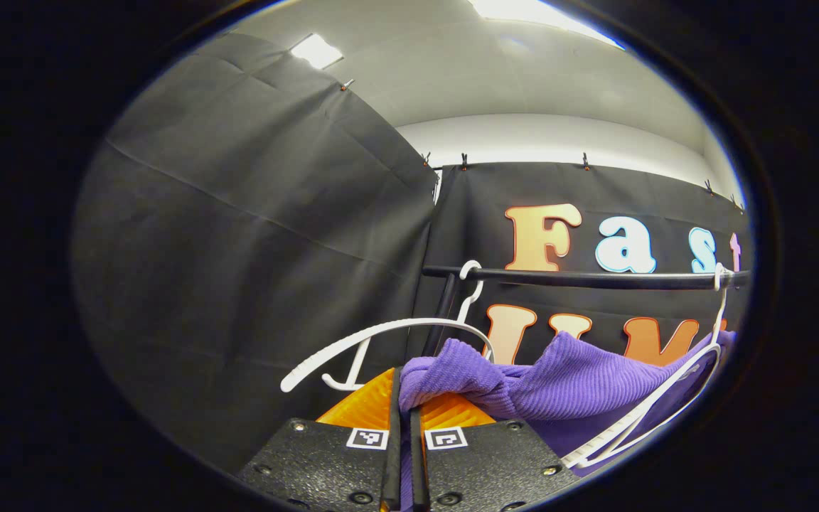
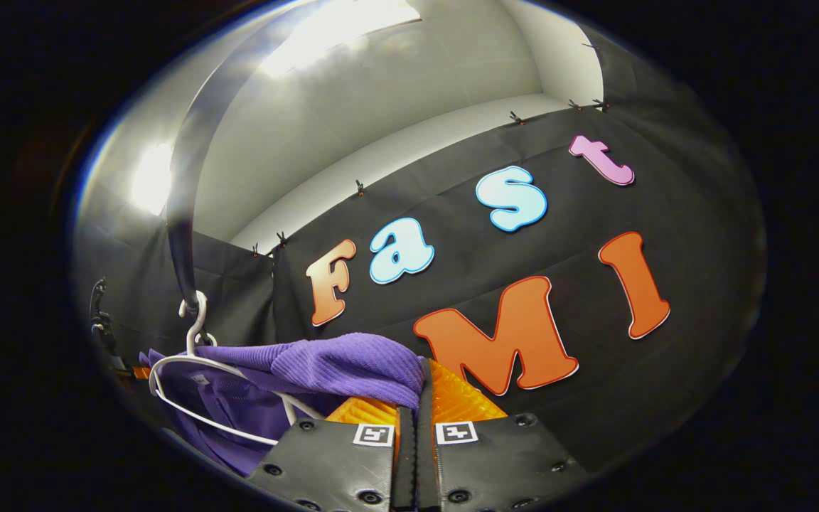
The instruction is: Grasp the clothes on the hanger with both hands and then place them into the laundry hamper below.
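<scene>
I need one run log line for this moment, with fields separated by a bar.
phase: grasp | left gripper: shut on purple garment | right gripper: shut on purple garment | white hanger: on rail | hamper: not reached

Black cloth walls (image 1: 253, 235) enclose the booth, meeting in a corner seam at about 12 o'clock in the left gripper view; small metal clips (image 1: 463, 158) pin the cloth's top edge. Above them runs a plain white wall band (image 1: 559, 139) under a pale grey ceiling (image 1: 452, 64). Bright rectangular ceiling light panels (image 1: 316, 50) glow at 11 and 1 o'clock. In the right gripper view, glare from a ceiling light (image 2: 338, 28) spreads at 11 o'clock.
</scene>
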`<state>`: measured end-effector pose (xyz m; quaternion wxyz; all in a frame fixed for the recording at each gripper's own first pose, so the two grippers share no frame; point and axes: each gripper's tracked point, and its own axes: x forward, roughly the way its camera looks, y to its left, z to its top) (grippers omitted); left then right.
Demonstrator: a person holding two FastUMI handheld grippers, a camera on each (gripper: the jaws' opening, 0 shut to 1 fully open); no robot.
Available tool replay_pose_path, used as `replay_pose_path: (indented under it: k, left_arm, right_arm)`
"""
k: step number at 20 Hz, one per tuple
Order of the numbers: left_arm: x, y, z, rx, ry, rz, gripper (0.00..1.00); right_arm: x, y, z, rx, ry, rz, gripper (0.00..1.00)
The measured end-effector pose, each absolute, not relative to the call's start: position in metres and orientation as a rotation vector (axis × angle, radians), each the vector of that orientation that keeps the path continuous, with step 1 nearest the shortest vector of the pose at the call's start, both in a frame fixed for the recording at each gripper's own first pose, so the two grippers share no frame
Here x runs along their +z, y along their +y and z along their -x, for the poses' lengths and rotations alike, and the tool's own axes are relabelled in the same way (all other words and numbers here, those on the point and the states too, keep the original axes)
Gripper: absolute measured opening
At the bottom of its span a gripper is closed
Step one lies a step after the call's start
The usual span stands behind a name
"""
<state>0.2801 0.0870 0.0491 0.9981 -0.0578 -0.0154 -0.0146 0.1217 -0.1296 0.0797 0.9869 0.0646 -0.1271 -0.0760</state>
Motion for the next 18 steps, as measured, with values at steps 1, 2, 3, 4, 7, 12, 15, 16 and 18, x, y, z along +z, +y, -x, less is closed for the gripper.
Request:
replay_pose_path:
  k: [1,2,3,4,7,12,15,16,18]
  left_arm:
    - [0.03,0.087,-0.279,-0.028,0.012,0.116,0.06]
    - [0.011,0.087,-0.28,-0.029,0.058,0.117,0.06]
    - [-0.01,0.088,-0.278,-0.027,0.101,0.119,0.06]
    - [-0.028,0.088,-0.275,-0.021,0.135,0.118,0.06]
    - [-0.075,0.08,-0.256,-0.026,0.196,0.067,0.06]
    - [-0.117,0.055,-0.206,-0.084,0.233,-0.018,0.09]
    - [-0.114,0.041,-0.186,-0.12,0.216,-0.051,0.06]
    - [-0.114,0.034,-0.182,-0.136,0.209,-0.059,0.06]
    - [-0.11,0.012,-0.171,-0.194,0.201,-0.055,0.08]
  right_arm:
    - [0.077,-0.131,-0.123,-0.155,-0.249,-0.126,0.08]
    - [0.072,-0.131,-0.127,-0.158,-0.24,-0.122,0.08]
    - [0.065,-0.13,-0.129,-0.16,-0.225,-0.128,0.08]
    - [0.059,-0.13,-0.131,-0.164,-0.208,-0.136,0.08]
    - [0.051,-0.154,-0.145,-0.224,-0.204,-0.136,0.08]
    - [0.003,-0.194,-0.131,-0.322,-0.113,-0.11,0.08]
    - [-0.005,-0.192,-0.103,-0.322,-0.085,-0.033,0.08]
    - [-0.007,-0.188,-0.096,-0.31,-0.072,-0.022,0.08]
    - [-0.022,-0.171,-0.089,-0.268,-0.022,-0.016,0.08]
